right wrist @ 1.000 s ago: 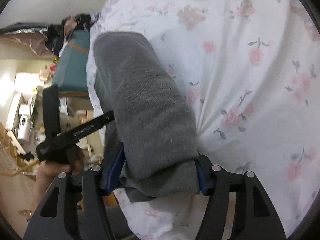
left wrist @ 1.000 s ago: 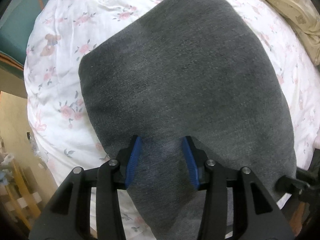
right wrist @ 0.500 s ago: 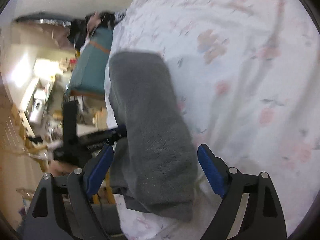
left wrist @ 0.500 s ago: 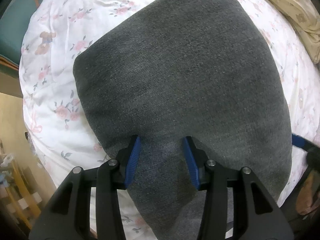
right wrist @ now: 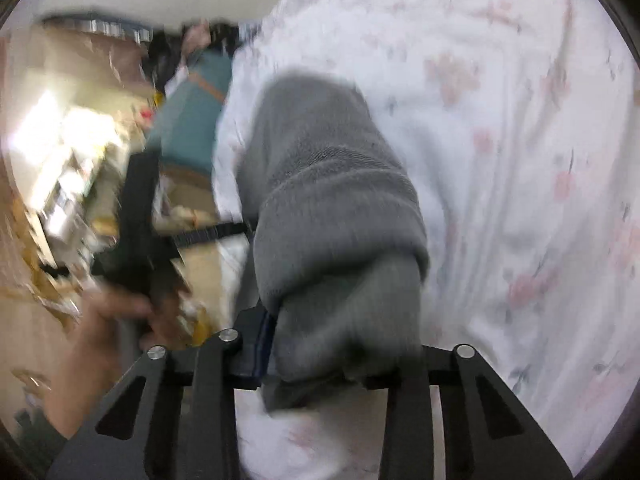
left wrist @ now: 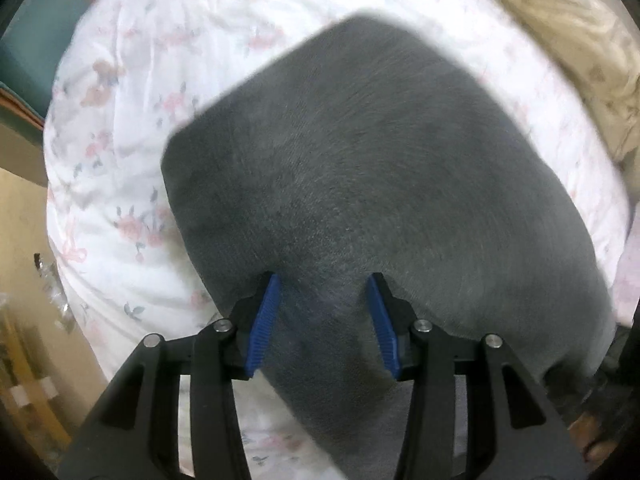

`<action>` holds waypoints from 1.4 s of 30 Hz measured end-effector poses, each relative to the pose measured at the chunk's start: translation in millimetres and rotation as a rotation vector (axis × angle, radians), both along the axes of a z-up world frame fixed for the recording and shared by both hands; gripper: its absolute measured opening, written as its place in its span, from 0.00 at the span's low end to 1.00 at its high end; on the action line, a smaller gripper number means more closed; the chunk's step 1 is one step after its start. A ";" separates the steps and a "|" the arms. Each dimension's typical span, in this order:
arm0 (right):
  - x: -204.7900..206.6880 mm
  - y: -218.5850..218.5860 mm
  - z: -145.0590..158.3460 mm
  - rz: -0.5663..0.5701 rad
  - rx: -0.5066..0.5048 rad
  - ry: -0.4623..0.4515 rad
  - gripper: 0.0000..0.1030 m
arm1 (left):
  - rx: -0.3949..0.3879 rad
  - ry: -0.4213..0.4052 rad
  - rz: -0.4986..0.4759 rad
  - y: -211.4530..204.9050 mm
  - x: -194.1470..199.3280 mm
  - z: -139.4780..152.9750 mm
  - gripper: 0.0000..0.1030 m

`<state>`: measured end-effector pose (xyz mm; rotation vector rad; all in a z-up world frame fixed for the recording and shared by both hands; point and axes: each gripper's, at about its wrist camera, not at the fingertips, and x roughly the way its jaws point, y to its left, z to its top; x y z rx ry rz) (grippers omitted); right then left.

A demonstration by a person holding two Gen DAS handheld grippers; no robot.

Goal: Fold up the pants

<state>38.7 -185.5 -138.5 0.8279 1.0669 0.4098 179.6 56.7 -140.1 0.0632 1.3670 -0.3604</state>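
Note:
The dark grey pants (left wrist: 372, 184) lie folded in a thick pad on the floral bed sheet (left wrist: 120, 184). My left gripper (left wrist: 322, 320) is shut on the pants' near edge, which bunches between its blue pads (left wrist: 264, 320). In the right wrist view the pants (right wrist: 328, 208) show end-on as a thick folded roll. My right gripper (right wrist: 340, 356) is shut on that near end; cloth hides its right pad. The left gripper and the hand holding it (right wrist: 132, 240) show blurred at the left of that view.
A beige pillow or blanket (left wrist: 568, 52) lies at the bed's far right. A teal piece of furniture (right wrist: 188, 120) stands beyond the bed's left edge, with a cluttered room and wooden floor (left wrist: 24, 280) below. The floral sheet (right wrist: 520, 160) spreads to the right of the pants.
My right gripper opened wide half a second ago and has closed again on the pants' end. My left gripper kept its hold; both views are motion-blurred now and the pants have shifted slightly.

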 end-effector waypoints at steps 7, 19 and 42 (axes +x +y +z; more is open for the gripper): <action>66.5 -89.3 43.3 -0.036 -0.099 -0.107 0.28 | -0.205 -0.251 0.071 20.3 -6.9 62.4 0.84; 91.3 -193.7 -26.7 -0.235 -0.085 0.083 0.81 | -0.331 -0.046 0.160 20.2 19.9 9.9 0.90; 94.3 -109.4 20.5 0.115 -0.198 -0.058 0.22 | -0.126 -0.077 0.013 -17.4 -75.3 55.9 0.19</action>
